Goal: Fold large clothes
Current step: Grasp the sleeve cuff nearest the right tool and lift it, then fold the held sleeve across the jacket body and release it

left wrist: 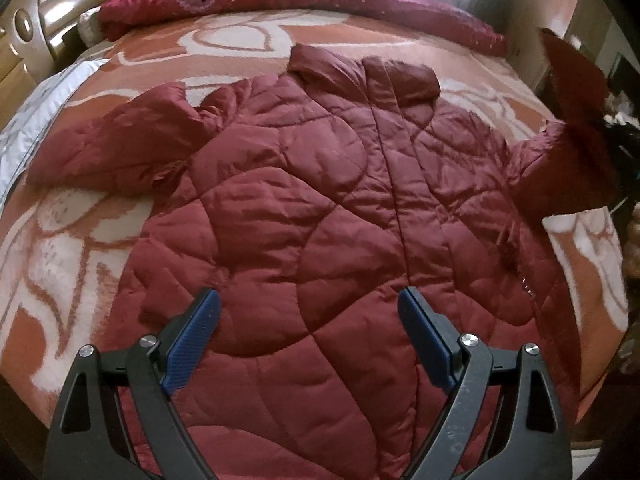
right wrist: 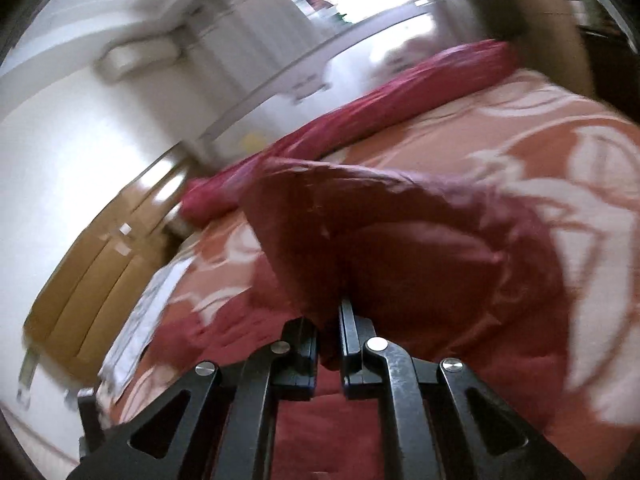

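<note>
Folding is barely begun: jacket [left wrist: 320, 208] lies spread on the bed [left wrist: 100, 240], right hand-held gripper [right wrist: 329, 320] clamping one lifted sleeve [right wrist: 400, 240], left hand-held gripper [left wrist: 310, 308] spread wide and empty.

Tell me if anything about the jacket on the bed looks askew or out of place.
The jacket lies flat on the bed, but unevenly: one sleeve rests on the blanket, while the other sleeve is lifted off it, pinched in the right gripper. The left gripper is open above the hem.
</note>
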### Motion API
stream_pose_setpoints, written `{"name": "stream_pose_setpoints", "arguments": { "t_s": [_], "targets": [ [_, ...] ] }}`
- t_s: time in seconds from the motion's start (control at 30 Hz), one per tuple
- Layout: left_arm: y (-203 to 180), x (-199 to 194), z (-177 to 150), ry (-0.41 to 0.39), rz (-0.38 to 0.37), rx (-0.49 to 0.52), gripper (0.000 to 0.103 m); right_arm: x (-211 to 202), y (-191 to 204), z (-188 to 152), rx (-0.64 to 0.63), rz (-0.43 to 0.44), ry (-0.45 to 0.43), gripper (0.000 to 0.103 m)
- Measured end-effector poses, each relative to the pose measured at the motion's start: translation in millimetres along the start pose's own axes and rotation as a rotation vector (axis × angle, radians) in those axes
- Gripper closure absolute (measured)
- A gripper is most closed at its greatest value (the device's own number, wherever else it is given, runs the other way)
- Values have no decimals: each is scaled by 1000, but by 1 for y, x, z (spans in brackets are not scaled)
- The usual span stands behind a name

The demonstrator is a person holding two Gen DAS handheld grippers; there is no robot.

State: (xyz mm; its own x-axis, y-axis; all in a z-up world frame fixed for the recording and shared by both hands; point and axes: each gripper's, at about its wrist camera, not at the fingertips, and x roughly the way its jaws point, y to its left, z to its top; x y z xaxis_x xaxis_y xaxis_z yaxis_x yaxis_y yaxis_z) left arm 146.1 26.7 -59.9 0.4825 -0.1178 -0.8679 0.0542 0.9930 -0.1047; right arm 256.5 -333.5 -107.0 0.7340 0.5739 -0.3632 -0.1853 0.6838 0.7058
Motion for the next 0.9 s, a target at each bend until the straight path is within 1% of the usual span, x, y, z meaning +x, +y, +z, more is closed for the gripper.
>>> {"name": "stream_pose_setpoints", "arguments": {
  "t_s": [0.07,0.2,0.3,0.47,0.63,0.7,0.73,0.77,0.8,0.83,0.87,0.9],
  "targets": [
    [8,-5,1,-11,-11,-15,12,22,25,-5,-36,44,39,95],
    [29,-11,1,-20,-34,-53,12,62,72,-19,-106,102,117,95],
    [47,-11,1,-15,-58,-97,12,94,95,-29,-128,138,178,95],
    [72,-7,2,-12,-73,-149,12,150,124,-48,-182,169,287,95],
    [89,-2,6,-9,-82,-179,12,189,142,-75,-213,174,376,95],
    [95,0,9,-7,-81,-186,12,202,146,-84,-219,175,406,88],
    [97,2,10,-5,-80,-188,12,208,150,-89,-223,172,419,87],
    [99,3,11,-4,-79,-190,12,213,148,-93,-223,171,439,80],
    [100,5,13,-3,-77,-192,12,214,151,-94,-214,181,451,64],
    [101,7,15,-1,-78,-194,12,216,155,-97,-205,194,455,54],
    [101,9,17,2,-82,-196,12,213,153,-98,-198,209,451,39],
    [101,12,22,5,-91,-199,12,210,154,-98,-198,220,444,37]
  ]
}}
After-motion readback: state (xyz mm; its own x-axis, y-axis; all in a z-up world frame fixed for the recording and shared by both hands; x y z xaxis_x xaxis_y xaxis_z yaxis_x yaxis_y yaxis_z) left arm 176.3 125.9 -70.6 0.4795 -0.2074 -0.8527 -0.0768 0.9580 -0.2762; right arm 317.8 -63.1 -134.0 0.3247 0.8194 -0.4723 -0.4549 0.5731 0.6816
